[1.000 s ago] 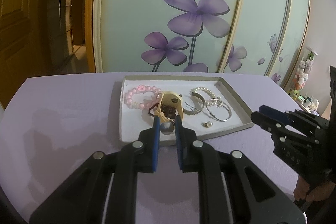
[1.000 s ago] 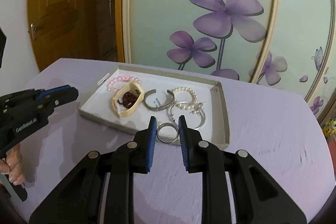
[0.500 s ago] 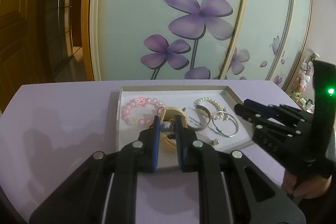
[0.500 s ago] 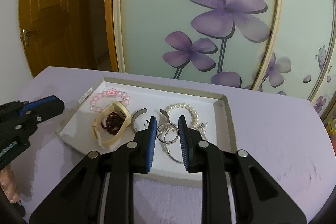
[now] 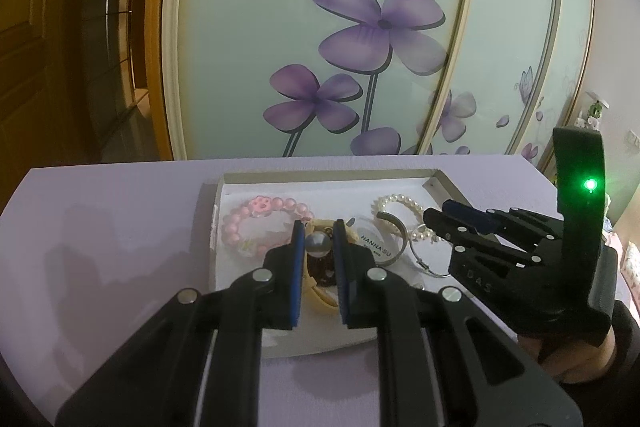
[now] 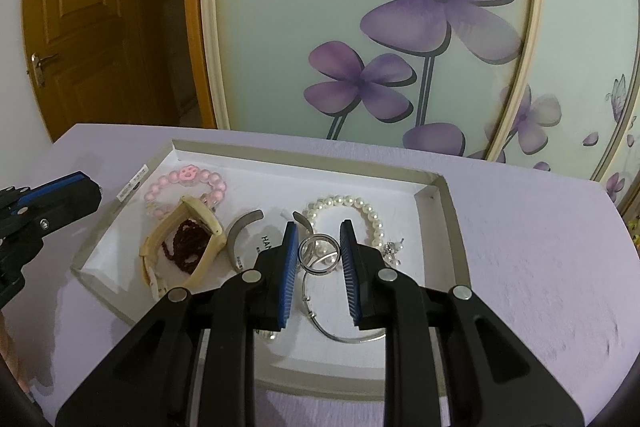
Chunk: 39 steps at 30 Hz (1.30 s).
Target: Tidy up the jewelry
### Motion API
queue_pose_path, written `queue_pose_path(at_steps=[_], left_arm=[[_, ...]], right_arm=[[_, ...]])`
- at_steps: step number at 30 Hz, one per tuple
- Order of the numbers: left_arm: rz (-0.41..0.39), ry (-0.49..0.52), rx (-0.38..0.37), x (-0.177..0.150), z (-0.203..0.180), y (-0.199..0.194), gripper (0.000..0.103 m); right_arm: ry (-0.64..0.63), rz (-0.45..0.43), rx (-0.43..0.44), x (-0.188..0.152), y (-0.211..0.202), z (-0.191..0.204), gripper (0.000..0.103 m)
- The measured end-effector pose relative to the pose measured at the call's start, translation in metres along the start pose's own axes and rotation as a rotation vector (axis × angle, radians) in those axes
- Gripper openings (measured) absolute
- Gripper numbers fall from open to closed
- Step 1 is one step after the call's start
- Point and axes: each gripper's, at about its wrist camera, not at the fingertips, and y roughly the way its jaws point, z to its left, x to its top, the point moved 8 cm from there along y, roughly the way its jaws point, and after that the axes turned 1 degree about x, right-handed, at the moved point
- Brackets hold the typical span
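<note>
A white jewelry tray (image 5: pixel 320 181) (image 6: pixel 452 223) lies on the purple table. My left gripper (image 5: pixel 317 241) is shut on a grey pearl (image 5: pixel 317 243), held over the tray above a cream bangle (image 5: pixel 316 287). My right gripper (image 6: pixel 319 251) is shut on a silver ring (image 6: pixel 318 254), held over the tray's right half above a thin silver hoop (image 6: pixel 340 333). In the tray lie a pink bead bracelet (image 5: pixel 256 223) (image 6: pixel 188 183), a white pearl bracelet (image 6: pixel 352 211) (image 5: pixel 396 203), a grey cuff (image 6: pixel 238 239) and dark red beads (image 6: pixel 186 241) inside the cream bangle (image 6: pixel 180 247).
The purple table (image 5: pixel 100 227) (image 6: pixel 540 247) ends at a sliding wardrobe door with purple flowers behind. A wooden door (image 6: pixel 80 27) stands at the left. The right gripper's body (image 5: pixel 520 255) fills the right of the left wrist view; the left gripper's tip (image 6: pixel 48 203) shows at the left.
Both grippers moved forward from the tray's near edge to over the tray, each still holding its piece. The tray looks larger and closer in both views.
</note>
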Motion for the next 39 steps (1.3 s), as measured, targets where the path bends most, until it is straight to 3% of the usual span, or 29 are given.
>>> queue_pose_path(at_steps=[8,10,11,12,34,35,38,39], left_arm=[[0.010,0.003,-0.011,0.003,-0.007,0.011,0.014],[0.013,0.004,-0.015,0.002,-0.009,0.013,0.014],[0.013,0.004,-0.016,0.002,-0.009,0.014,0.014],[0.015,0.004,-0.018,0.001,-0.010,0.014,0.014],[0.092,-0.016,-0.081,-0.005,-0.031,0.056,0.015],[0.093,-0.023,-0.080,-0.006,-0.031,0.057,0.018],[0.091,-0.046,-0.068,-0.008,-0.023,0.052,0.049],[0.086,-0.050,-0.062,-0.009,-0.021,0.049,0.053]], right_arm=[[0.010,0.014,0.007,-0.003,0.004,-0.001,0.023],[0.021,0.017,0.013,-0.003,0.004,-0.001,0.037],[0.024,0.014,0.016,-0.003,0.003,-0.001,0.050],[0.022,0.002,0.016,-0.002,0.000,0.000,0.052],[0.025,0.018,-0.006,-0.022,-0.013,-0.015,0.055],[0.025,0.019,-0.006,-0.022,-0.014,-0.015,0.059],[0.025,0.009,-0.005,-0.024,-0.021,-0.015,0.068],[0.026,0.006,-0.004,-0.025,-0.023,-0.016,0.072]])
